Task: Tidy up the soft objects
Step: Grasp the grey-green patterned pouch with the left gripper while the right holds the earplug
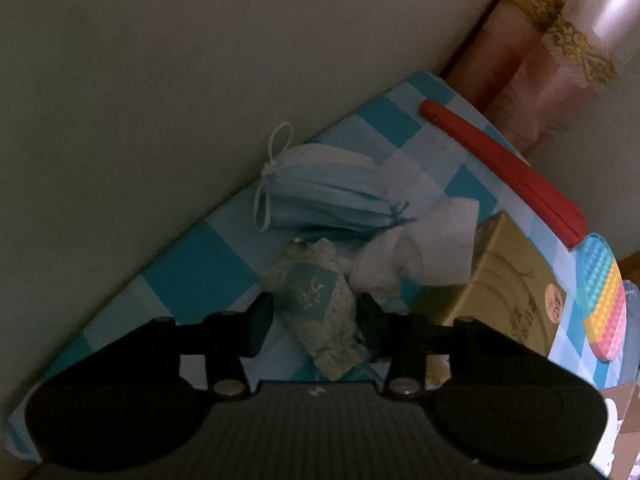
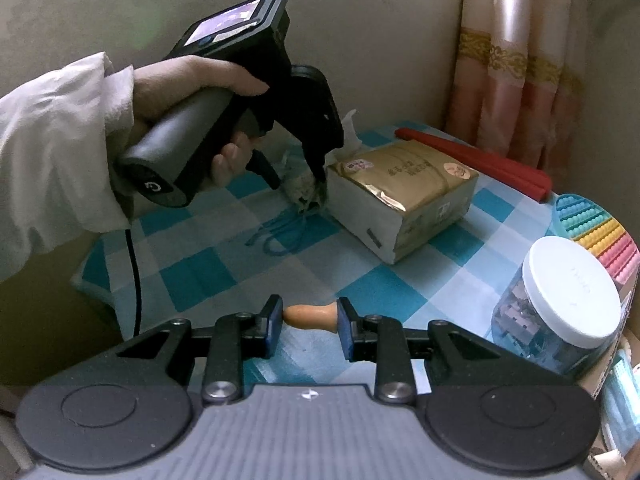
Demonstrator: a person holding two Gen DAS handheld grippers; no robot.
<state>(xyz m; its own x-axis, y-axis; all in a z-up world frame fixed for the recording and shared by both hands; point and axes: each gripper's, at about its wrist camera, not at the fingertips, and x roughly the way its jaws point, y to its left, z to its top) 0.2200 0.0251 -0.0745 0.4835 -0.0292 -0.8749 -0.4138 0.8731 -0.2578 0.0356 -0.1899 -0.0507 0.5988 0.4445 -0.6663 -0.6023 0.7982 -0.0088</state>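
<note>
My left gripper (image 1: pixel 316 312) is open with its two fingers around a small grey-green fabric pouch (image 1: pixel 320 308) lying on the blue checked cloth (image 1: pixel 192 272). A light blue face mask (image 1: pixel 320 188) lies beyond the pouch by the wall. White tissue (image 1: pixel 416 256) sticks out of a gold tissue pack (image 1: pixel 508 292) to the right. In the right wrist view the left gripper (image 2: pixel 298 178) points down at the pouch (image 2: pixel 302 190) beside the tissue pack (image 2: pixel 404 196). My right gripper (image 2: pixel 310 320) is shut on a small wooden peg-like piece (image 2: pixel 310 316), held above the cloth.
A red folded fan (image 2: pixel 472 160) lies at the back by the pink curtain (image 2: pixel 516 60). A rainbow silicone mat (image 2: pixel 600 232) and a clear jar with a white lid (image 2: pixel 560 304) are at the right edge. A blue cord (image 2: pixel 280 236) trails from the pouch.
</note>
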